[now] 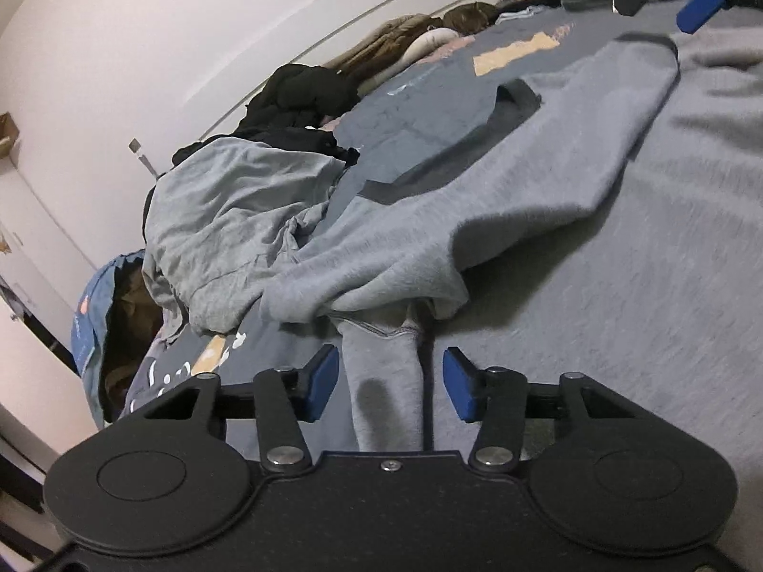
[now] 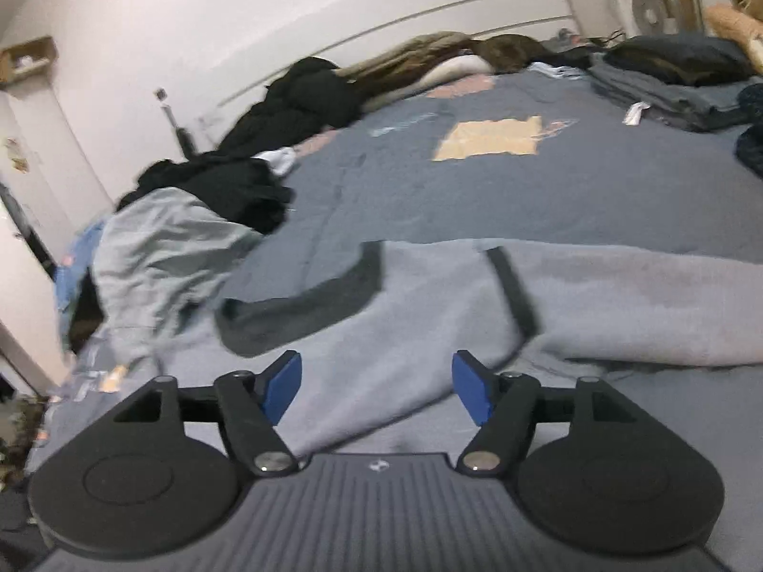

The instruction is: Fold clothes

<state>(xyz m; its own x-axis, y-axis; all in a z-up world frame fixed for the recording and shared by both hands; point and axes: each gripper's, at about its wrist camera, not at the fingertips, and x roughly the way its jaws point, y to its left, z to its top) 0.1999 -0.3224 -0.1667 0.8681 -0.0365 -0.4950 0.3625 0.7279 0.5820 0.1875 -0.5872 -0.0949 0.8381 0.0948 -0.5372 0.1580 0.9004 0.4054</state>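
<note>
On the bed, a grey sweatshirt is spread flat, with bare blue cover left beyond its far edge. A fold of it is seen between the spread, non-touching pads of the left hand-held gripper. The right hand-held gripper is held open above the sweatshirt, nothing pinched.

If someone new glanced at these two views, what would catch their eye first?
Most striking is the grey sweatshirt with dark trim spread across the bed, one bunched fold lying between the open left gripper. The right gripper hovers open over it, and a heap of black clothes sits beside the wall.
</note>
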